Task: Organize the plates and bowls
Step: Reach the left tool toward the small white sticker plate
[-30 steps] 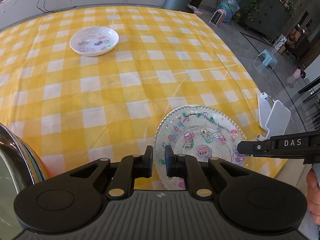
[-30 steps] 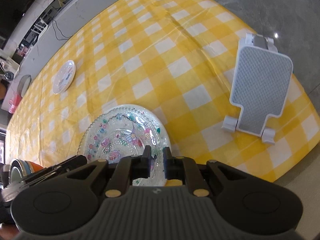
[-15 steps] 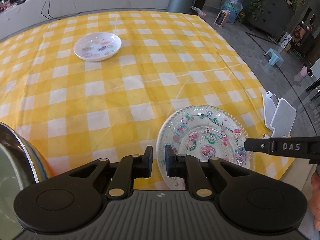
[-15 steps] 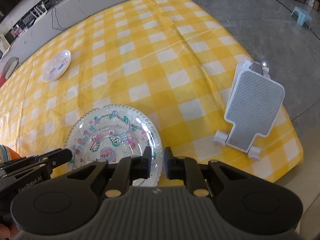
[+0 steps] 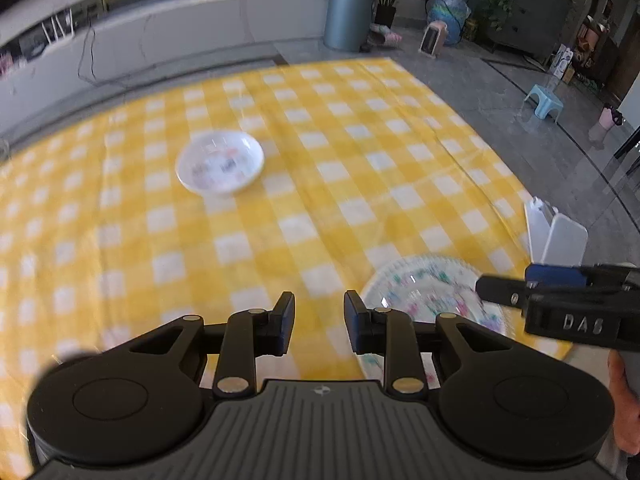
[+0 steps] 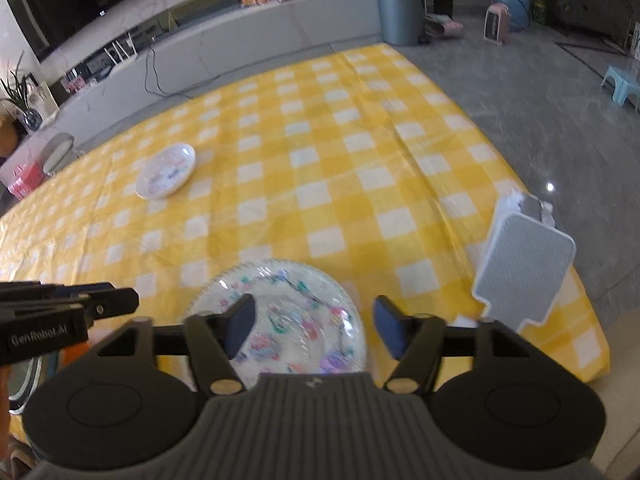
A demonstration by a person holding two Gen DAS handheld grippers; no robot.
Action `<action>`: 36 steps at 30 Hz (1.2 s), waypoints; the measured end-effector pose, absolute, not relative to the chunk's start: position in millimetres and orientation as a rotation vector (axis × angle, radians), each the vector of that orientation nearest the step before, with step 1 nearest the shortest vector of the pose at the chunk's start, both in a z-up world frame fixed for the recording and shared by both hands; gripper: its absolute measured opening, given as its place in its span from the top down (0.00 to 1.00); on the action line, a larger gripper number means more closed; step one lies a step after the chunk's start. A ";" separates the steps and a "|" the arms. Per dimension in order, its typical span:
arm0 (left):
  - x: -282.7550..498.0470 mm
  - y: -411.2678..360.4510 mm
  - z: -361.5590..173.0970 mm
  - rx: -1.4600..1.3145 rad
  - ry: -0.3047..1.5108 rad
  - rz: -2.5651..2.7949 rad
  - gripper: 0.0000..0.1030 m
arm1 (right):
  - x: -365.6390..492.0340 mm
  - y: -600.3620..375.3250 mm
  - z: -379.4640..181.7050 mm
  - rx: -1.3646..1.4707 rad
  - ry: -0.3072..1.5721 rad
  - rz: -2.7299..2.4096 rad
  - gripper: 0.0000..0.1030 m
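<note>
Overhead, both grippers' jaws opening, empty; yellow checked tablecloth (image 6: 320, 152), grey floor (image 6: 540, 92), bin (image 6: 400, 8) behind.

Bright daylight; fisheye-warped edges, left view motion-blurred.

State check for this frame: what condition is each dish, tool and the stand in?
Glass plate: flat on the tablecloth, released.
White dish: upright, alone, far side.
White stand: propped at table edge.
Left tool: opening, nothing between pads.
Right tool: opening, empty, above plate.
</note>
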State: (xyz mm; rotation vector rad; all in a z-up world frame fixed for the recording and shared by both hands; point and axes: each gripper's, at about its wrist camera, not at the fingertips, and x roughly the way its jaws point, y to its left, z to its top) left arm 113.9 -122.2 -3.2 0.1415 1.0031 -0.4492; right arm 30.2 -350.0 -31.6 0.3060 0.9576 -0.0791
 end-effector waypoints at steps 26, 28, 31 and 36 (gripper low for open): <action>233.3 -25.3 2.6 -0.036 0.892 -0.378 0.26 | 144.6 -284.6 -30.3 0.491 0.754 -0.065 0.28; 241.2 -19.9 -4.3 -0.023 0.897 -0.371 0.27 | 152.3 -281.8 -33.1 0.497 0.742 -0.062 0.28; 250.4 -15.7 -14.7 0.001 0.904 -0.376 0.29 | 166.3 -278.2 -38.5 0.488 0.744 -0.059 0.29; 268.8 -10.5 -28.0 -0.019 0.918 -0.422 0.29 | 188.0 -279.6 -54.1 0.531 0.767 -0.038 0.37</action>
